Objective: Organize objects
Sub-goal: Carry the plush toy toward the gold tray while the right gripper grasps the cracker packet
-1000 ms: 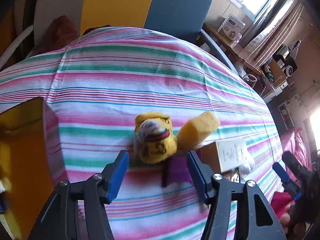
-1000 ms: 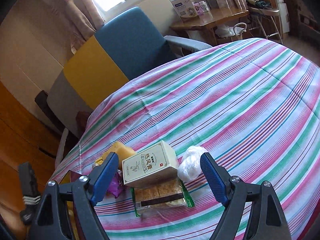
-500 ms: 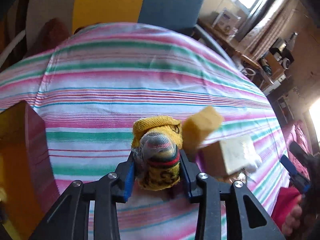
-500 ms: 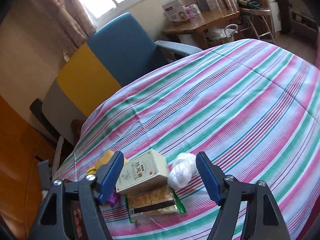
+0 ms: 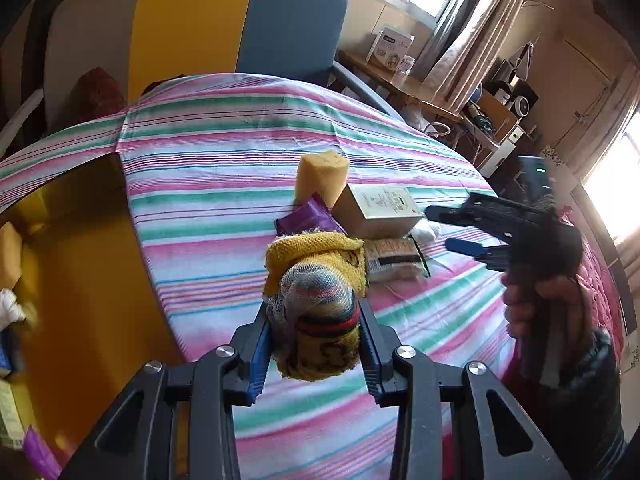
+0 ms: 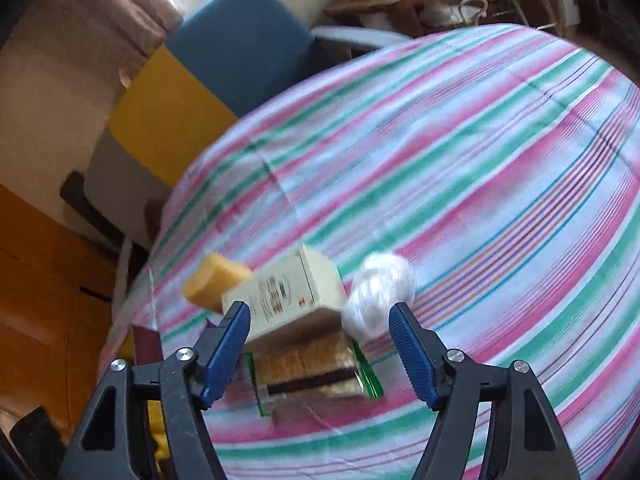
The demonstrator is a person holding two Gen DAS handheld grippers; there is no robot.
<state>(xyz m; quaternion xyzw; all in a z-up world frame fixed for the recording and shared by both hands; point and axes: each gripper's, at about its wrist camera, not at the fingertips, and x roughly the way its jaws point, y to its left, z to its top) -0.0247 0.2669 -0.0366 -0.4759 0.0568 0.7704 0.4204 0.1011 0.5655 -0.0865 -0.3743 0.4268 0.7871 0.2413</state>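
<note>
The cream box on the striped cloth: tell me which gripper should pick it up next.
Right. The right gripper is open and pointed at the cream box, which sits just beyond its fingertips. The left gripper is shut on a yellow sock bundle, so it is busy.

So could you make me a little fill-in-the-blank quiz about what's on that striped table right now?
1. The left gripper is shut on a rolled yellow ____.
2. The cream box lies on top of a packet of ____.
3. The right gripper has its jaws ____, with nothing pinched between them.
4. The sponge stands behind a ____ wrapper.

Missing words: sock; biscuits; open; purple
</note>
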